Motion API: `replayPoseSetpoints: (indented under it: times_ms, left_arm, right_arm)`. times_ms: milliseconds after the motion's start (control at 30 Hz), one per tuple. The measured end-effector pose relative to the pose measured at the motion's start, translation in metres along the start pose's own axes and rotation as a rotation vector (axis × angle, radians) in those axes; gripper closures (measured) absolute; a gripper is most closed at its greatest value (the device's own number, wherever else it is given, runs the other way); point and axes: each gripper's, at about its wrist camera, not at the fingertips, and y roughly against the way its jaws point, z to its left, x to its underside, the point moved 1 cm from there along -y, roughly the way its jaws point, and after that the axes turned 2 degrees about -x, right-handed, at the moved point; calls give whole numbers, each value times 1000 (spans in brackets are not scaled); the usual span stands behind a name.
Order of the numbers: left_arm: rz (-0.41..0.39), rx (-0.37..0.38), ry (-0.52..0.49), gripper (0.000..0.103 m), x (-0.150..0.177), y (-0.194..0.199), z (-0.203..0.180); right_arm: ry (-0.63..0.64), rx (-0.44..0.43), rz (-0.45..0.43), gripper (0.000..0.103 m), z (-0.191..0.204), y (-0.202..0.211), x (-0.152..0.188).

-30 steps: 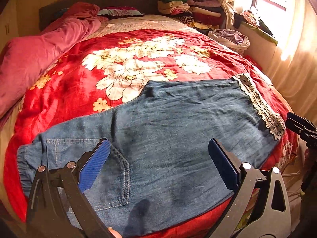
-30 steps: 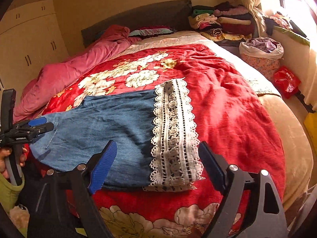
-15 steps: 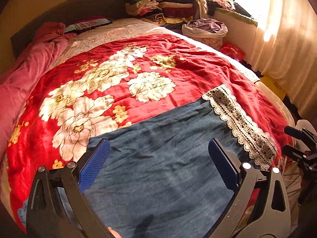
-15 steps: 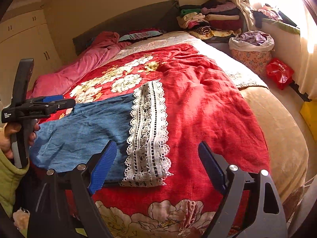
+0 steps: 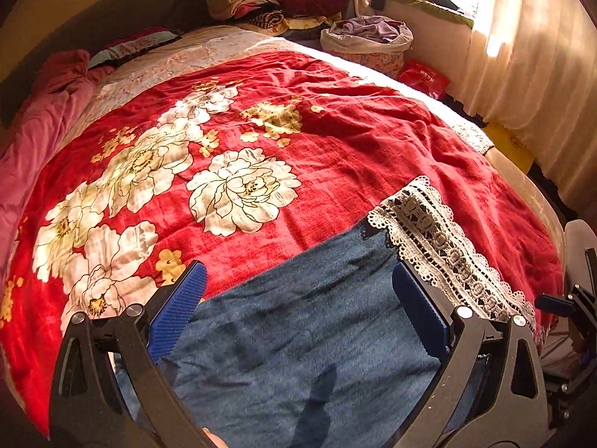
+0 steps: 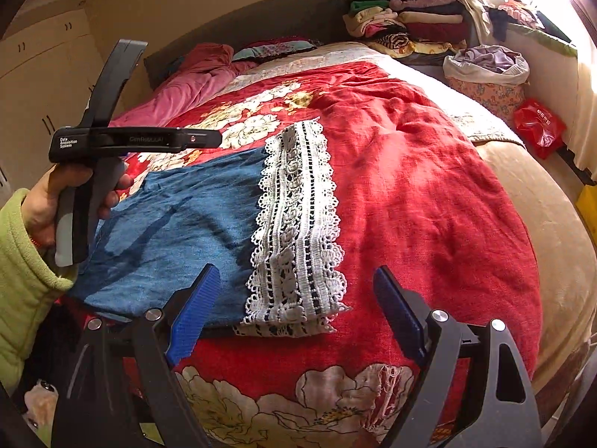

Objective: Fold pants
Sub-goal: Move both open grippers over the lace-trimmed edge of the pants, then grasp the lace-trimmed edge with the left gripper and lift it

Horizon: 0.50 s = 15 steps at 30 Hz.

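Body of my left hand-held gripper [image 6: 130,142], rear end: small white print, "Data Acquisition System", in three short lines.
Same body, along the side: a faint grey brand word that I can't make out.
Red bag [image 6: 539,127] on the floor by the bed: white characters, too small for me to read.
Red bag [image 5: 423,78] from my left camera: white marks, also unreadable.
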Motion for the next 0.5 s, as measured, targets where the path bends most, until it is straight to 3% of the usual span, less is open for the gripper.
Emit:
replayPoseSetpoints:
  times_ms: [267,367,433,500]
  left_arm:
    - [13,84,-29,13,-16,-26,-15]
    - [39,134,-12,26,-18,-39,-19]
    - [59,162,-20,41,-17,-47,-22]
    - [84,173,-38,43,-15,-57,-25]
  right_arm:
    - [-38,-25,30,19,0,-18,1]
    - [-50,-33,38,19,0,-24,2]
    - [-51,-39,36,19,1,-26,2]
    - [-50,-42,34,19,2,-28,2]
